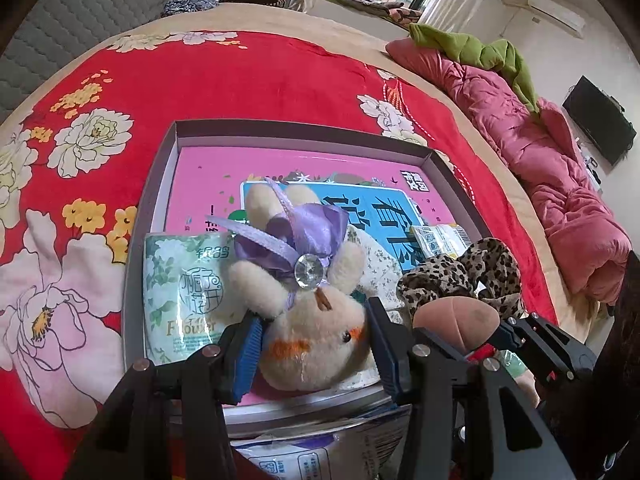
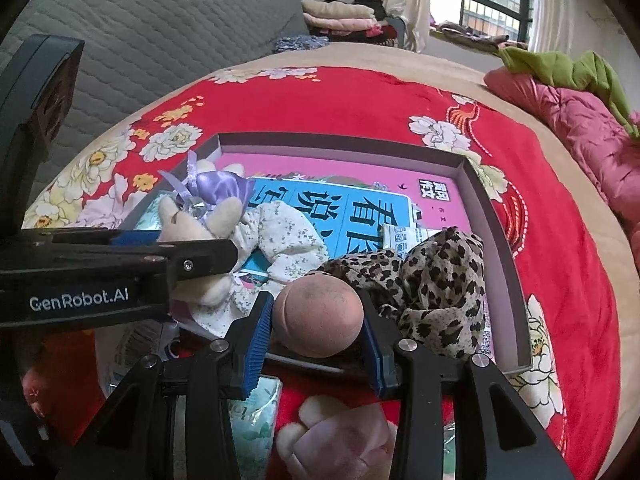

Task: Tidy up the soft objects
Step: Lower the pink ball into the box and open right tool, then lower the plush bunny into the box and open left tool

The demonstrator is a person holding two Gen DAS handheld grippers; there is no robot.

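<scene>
Left wrist view looks down into a shallow grey box (image 1: 436, 160) lying on a red flowered blanket (image 1: 240, 80). The left gripper (image 1: 316, 344) has its blue-padded jaws clamped on the head of a cream plush bunny (image 1: 304, 304) at the near edge of the box; the bunny wears a purple ribbon bow (image 1: 296, 236) with a clear gem, and its body reaches toward the middle of the box. A green tissue pack (image 1: 180, 292) lies in the box's near left corner, just beside the bunny. A pink and blue book (image 1: 280, 168) covers the box floor. A leopard-print cloth (image 1: 460, 272) is bunched at the right side of the box.

From the right wrist, the right gripper (image 2: 318, 316) has its jaws closed on a round peach-coloured soft toy (image 2: 318, 312), held over the near edge of the box, touching the leopard-print cloth on its right. A white floral cloth (image 2: 280, 232) lies in the box between the bunny and the peach toy. A pink quilt (image 2: 580, 120) is heaped well to the right of the box.
</scene>
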